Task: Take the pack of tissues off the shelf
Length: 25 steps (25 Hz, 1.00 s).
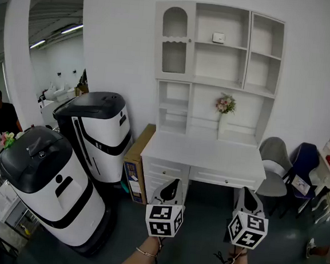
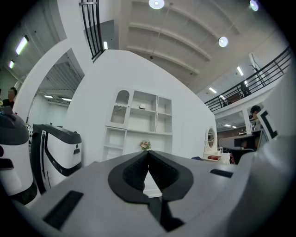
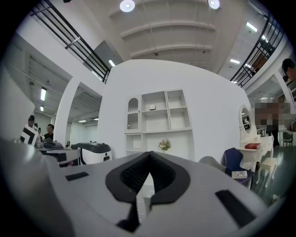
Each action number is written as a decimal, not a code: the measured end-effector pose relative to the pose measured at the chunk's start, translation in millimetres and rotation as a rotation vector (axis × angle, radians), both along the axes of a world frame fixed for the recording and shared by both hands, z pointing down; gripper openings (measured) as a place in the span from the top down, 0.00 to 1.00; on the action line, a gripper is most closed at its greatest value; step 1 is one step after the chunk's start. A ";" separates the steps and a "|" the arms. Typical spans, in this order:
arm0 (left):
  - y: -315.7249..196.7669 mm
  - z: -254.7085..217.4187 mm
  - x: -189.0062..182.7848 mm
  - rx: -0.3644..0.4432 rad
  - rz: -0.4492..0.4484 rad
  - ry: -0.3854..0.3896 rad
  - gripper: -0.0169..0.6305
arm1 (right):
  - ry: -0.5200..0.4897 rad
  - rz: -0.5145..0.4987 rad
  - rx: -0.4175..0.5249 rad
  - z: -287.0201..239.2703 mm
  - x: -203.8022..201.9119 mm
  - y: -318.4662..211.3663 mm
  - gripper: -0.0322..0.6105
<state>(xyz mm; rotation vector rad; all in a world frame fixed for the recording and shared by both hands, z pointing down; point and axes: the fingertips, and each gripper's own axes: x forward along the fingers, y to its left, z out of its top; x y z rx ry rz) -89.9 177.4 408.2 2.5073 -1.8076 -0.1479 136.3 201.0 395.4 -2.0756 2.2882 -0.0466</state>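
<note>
Left gripper (image 1: 171,186) and right gripper (image 1: 245,196): each is built with a grey housing, black ribbed pads (image 2: 133,171) and a white cube (image 1: 163,220) printed with black square markers. A thin bracelet (image 1: 145,252) is worn at the left wrist; a black cord (image 1: 223,258) is looped at the right.

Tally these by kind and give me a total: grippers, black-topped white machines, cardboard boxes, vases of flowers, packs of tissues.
Grippers: 2 (left gripper, right gripper)
Black-topped white machines: 2
Cardboard box: 1
Vase of flowers: 1
Pack of tissues: 1
Total: 7
</note>
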 end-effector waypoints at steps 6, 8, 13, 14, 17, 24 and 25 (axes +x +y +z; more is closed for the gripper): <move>-5.4 -2.2 7.7 0.004 -0.003 -0.001 0.95 | 0.003 0.005 0.002 -1.3 8.3 -5.5 0.95; -5.2 -1.4 8.7 0.003 -0.003 -0.003 0.95 | -0.011 0.002 0.006 0.0 9.2 -5.8 0.95; -4.7 1.3 9.3 -0.003 -0.008 -0.004 0.95 | -0.045 -0.003 0.021 1.2 11.7 -6.2 0.94; -4.6 2.2 9.2 -0.005 -0.009 -0.005 0.95 | -0.044 -0.004 0.020 1.8 11.9 -6.2 0.93; -3.2 5.1 6.9 -0.009 -0.014 -0.007 0.95 | -0.048 -0.012 0.017 4.6 10.5 -5.1 0.80; -1.5 11.1 -3.5 -0.026 -0.029 -0.001 0.95 | -0.059 -0.002 0.008 11.1 9.3 -2.2 0.64; -1.7 11.3 -4.6 -0.027 -0.030 -0.001 0.95 | -0.061 0.000 0.007 12.2 9.0 -2.3 0.61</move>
